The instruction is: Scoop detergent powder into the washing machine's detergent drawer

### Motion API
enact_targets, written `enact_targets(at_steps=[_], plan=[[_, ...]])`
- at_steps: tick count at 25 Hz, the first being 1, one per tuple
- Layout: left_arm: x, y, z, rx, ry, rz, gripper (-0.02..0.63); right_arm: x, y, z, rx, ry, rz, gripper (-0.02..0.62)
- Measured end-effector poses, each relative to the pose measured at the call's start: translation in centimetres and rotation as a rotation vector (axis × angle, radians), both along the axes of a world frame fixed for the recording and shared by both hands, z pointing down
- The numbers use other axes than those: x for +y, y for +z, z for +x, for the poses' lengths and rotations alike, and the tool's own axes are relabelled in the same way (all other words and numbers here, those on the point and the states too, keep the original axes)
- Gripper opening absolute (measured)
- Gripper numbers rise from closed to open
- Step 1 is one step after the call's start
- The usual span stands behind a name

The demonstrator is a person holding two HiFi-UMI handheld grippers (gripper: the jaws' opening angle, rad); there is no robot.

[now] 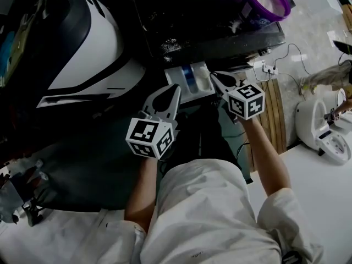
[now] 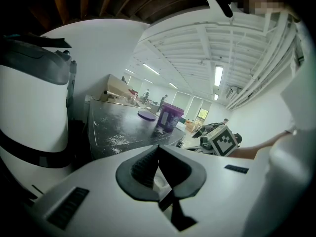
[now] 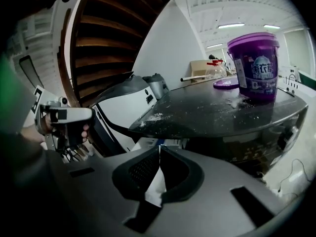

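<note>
- The detergent drawer [image 1: 192, 81] stands open from the front of the washing machine [image 1: 209, 21]. It is white, split into compartments, with a blue part in the middle one.
- My left gripper [image 1: 177, 87] has its jaws together at the tips with nothing between them. They sit just at the drawer's near-left corner.
- My right gripper [image 1: 213, 75] also has its jaws closed and empty, their tips just beside the drawer's right edge.
- The purple detergent tub [image 3: 254, 65] stands open on the machine's dark top, well back from the drawer, with its purple lid [image 3: 226, 83] lying flat beside it.
- White powder [image 3: 153, 117] is scattered over the top, thickest near the front edge and at the tub's foot.
- The tub's label carries large white characters on a pale blue band, and I cannot read them surely. The cubes on both grippers bear black-and-white square markers.
</note>
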State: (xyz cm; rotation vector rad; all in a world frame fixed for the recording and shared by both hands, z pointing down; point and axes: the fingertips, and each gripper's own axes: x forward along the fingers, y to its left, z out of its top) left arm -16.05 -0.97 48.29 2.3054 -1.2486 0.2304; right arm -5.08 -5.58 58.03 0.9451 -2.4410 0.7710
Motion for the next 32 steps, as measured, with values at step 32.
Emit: enact_targets(at_steps=[32], plan=[[0.4,0.3,-0.3,-0.006,-0.007,-0.001,0.018,2.0,-0.4,-2.5,0.428,-0.230,0.381,0.008]])
